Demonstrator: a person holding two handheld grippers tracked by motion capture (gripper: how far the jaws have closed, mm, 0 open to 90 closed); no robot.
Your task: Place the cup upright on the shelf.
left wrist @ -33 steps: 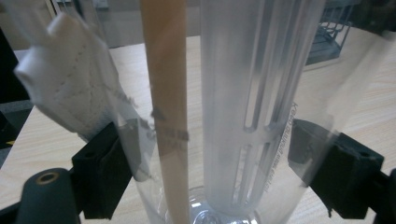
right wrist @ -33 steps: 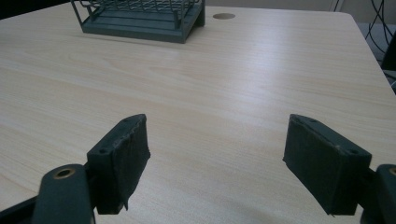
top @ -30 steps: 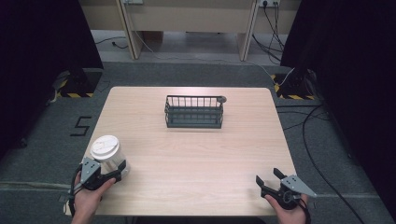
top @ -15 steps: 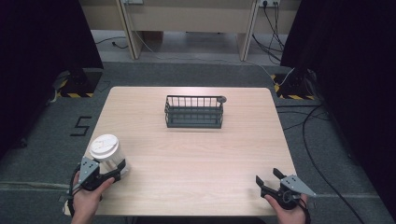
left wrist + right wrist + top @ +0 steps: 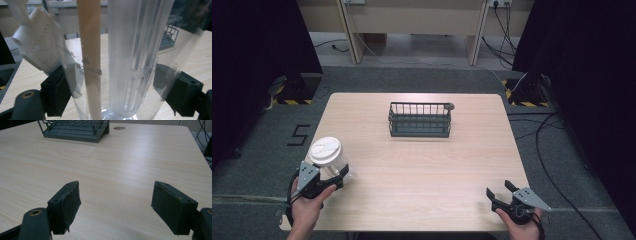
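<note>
**Cup in the left claw, basket waiting**

I have the left claw pinched on the clear plastic cup at the near left corner of the counter. In the left gripper view the two black pads press the cup's wall from either side, and the cup's wall looks slightly pinched in. Inside it I make out a pale straw and what may be a paper-wrapped piece, though the blur leaves me unsure. The white lid is on. The right claw is spread wide and holds nothing, low over the near right corner.

I judge this as the grasp step, done or nearly so. The dark wire basket sits well apart, toward the far middle. The next move calls for an upright lift and a steady carry across.
</note>
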